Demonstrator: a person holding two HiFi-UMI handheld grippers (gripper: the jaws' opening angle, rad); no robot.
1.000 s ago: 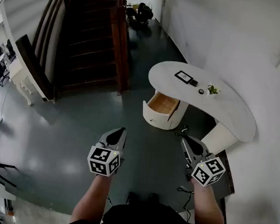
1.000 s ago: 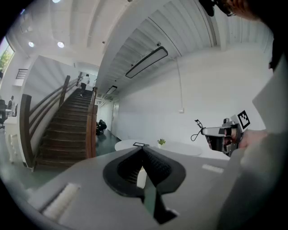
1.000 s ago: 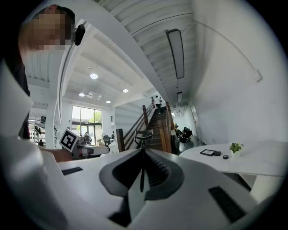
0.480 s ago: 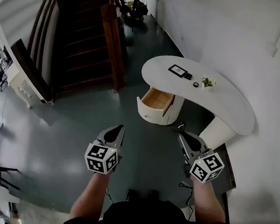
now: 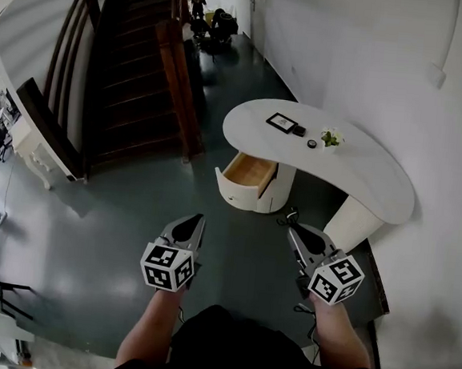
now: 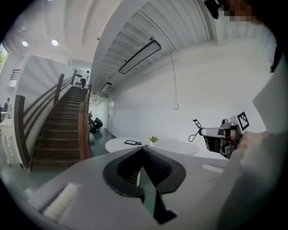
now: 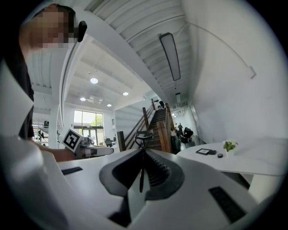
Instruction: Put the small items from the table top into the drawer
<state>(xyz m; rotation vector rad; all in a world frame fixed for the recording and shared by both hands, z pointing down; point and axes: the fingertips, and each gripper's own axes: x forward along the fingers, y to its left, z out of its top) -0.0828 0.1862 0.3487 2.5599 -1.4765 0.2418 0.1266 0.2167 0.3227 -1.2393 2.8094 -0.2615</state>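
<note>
While the white table stands well ahead, its wood-lined drawer open under the left end, the right gripper clamps a thin black eyelash curler — the left gripper is clenched, empty. A dark frame, small black items and a potted sprig sit along the table's far edge.

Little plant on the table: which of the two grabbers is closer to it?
Right. The right gripper, holding an eyelash curler, is on the plant's side, short of the table's near edge. The left gripper is farther off to the left. Neither reaches the table.
</note>
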